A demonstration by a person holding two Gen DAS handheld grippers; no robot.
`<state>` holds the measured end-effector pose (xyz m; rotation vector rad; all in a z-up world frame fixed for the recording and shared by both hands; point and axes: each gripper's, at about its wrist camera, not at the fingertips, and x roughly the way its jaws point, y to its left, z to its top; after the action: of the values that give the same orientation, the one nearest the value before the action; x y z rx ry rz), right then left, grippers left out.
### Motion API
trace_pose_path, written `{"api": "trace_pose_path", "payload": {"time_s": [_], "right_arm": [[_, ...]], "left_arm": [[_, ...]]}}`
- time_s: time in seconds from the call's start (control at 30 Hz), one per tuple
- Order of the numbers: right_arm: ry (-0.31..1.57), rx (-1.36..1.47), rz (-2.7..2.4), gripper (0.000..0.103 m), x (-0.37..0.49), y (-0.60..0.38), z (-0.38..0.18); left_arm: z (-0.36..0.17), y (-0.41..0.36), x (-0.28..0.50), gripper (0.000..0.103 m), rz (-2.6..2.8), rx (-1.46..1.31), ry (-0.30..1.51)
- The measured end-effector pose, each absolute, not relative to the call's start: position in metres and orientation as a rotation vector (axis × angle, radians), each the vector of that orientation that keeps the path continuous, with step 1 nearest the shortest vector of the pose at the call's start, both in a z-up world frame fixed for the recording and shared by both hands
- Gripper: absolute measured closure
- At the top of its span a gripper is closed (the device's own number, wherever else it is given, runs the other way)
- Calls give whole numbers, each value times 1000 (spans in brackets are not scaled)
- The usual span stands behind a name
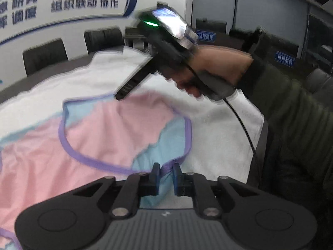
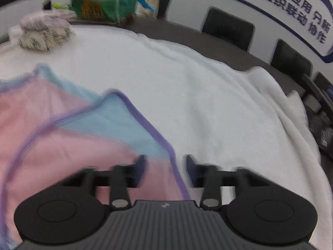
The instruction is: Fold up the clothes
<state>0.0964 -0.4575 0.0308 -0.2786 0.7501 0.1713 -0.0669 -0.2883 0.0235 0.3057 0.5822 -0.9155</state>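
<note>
Left jaws pinching garment [image 1: 104, 129] hem, right jaws astride edge

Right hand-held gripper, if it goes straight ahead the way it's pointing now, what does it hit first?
Probably the purple-trimmed edge of the pink and blue garment, which runs between the open jaws of the right hand-held gripper. Beyond it lies white fleece blanket. Motion blur makes depth uncertain.

Rumpled pink-and-blue garment [image 1: 100, 129], purple-trimmed, partly folded on white cloth [image 2: 208, 95]
</note>
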Motion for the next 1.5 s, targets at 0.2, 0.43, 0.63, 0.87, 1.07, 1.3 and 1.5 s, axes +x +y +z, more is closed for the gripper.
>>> {"api": "trace_pose_path", "payload": {"time_s": [0.2, 0.43, 0.63, 0.87, 1.07, 1.3, 1.5], "right_arm": [[661, 187, 144, 54, 32, -533, 40], [604, 340, 113, 76, -18, -537, 28], [683, 298, 31, 97, -36, -515, 4], [633, 54, -126, 87, -48, -478, 24], [449, 39, 108, 61, -84, -434, 52], [428, -159, 511, 56, -86, -350, 41], [529, -214, 550, 51, -89, -344, 36]], "left_arm": [[25, -298, -65, 65, -899, 316, 573], [16, -302, -59, 78, -864, 284, 631], [6, -302, -59, 79, -862, 251, 653], [28, -189, -96, 68, -858, 36, 617], [27, -58, -119, 66, -629, -82, 584], [23, 5, -129, 63, -467, -89, 565], [23, -10, -126, 54, -611, -21, 538]]}}
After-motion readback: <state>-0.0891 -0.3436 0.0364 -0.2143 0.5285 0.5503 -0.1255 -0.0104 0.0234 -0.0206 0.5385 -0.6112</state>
